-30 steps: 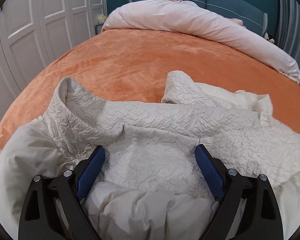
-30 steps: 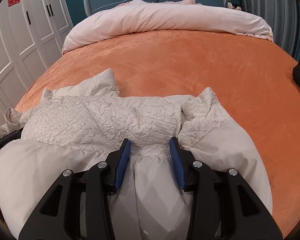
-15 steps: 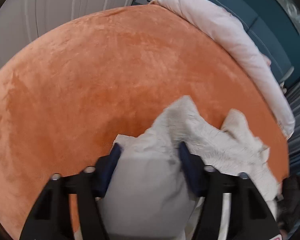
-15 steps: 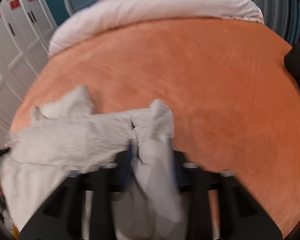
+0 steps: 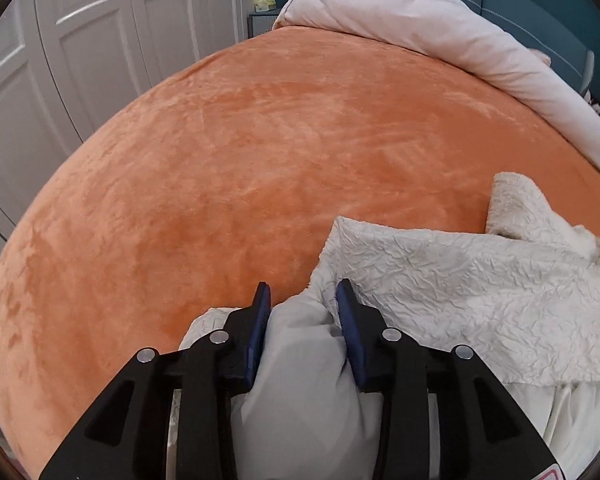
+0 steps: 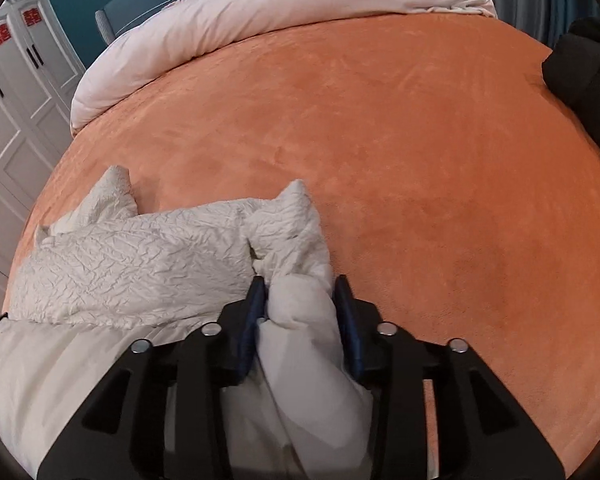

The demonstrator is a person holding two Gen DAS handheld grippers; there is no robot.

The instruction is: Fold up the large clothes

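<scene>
Cream garment [image 5: 460,280] has been drawn toward the near edge of the orange bed cover [image 5: 260,160], its crinkled collar band bunched and narrower than a second ago. Left gripper [image 5: 303,304], jaws just closing, now pinches a puffy fold; right gripper [image 6: 300,300], jaws just reopening slightly, clamps the other end. Judged: spreading before a fold.

Two red paper signs [image 6: 1,35] sit on the white wardrobe doors [image 6: 24,80] at ten o'clock; their characters are too small to read.
</scene>
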